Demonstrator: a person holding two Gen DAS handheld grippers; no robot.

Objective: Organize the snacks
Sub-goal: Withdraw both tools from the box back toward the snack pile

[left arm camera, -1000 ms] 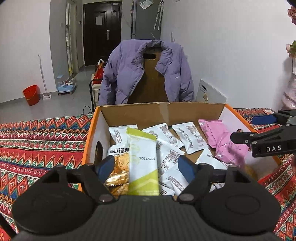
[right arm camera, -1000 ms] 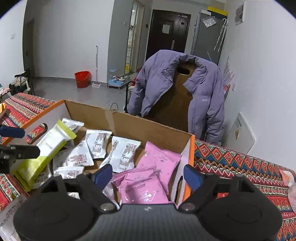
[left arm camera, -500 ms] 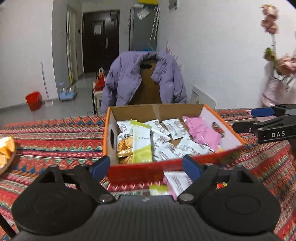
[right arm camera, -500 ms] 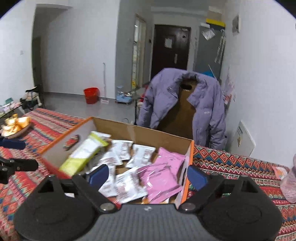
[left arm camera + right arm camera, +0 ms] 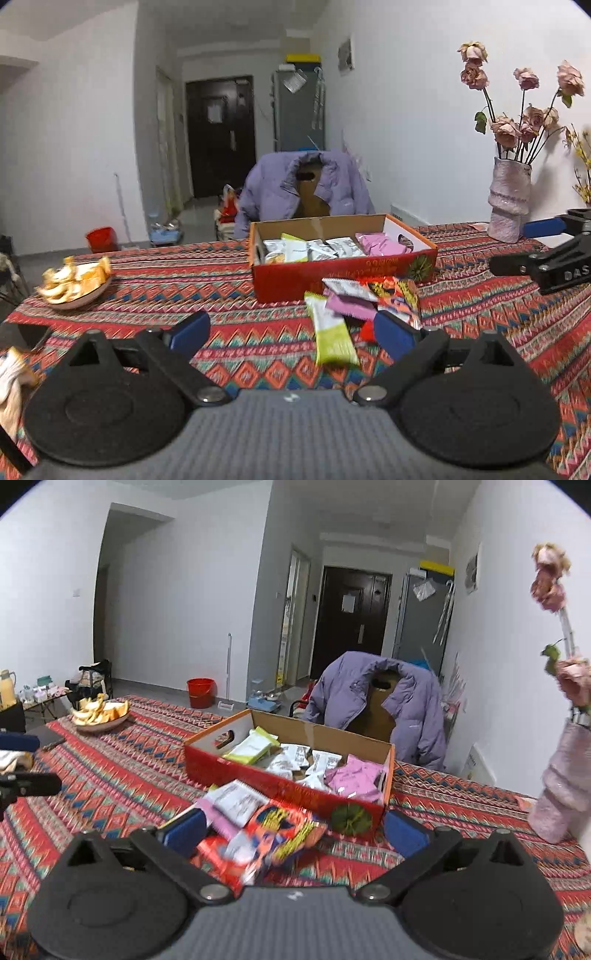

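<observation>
A red cardboard box [image 5: 343, 271] [image 5: 280, 786] stands on the patterned tablecloth and holds white, green and pink snack packets [image 5: 380, 243]. In front of it lies a loose pile: a green bar packet [image 5: 334, 338], a pink packet [image 5: 349, 306], a white packet [image 5: 236, 801] and a red-orange bag [image 5: 284, 830]. My left gripper [image 5: 291, 334] is open and empty, near side of the pile. My right gripper [image 5: 293, 829] is open and empty, just above the red-orange bag. The right gripper also shows at the right edge of the left wrist view [image 5: 546, 266].
A plate of orange peels [image 5: 74, 284] [image 5: 99, 712] sits at the table's left. A pink vase with dried roses [image 5: 509, 199] [image 5: 565, 782] stands at the right back. A chair with a purple jacket [image 5: 306, 188] is behind the box.
Both grippers have pulled back and up from over the box, toward the table's near side. The loose pile in front of the box has come into view.
</observation>
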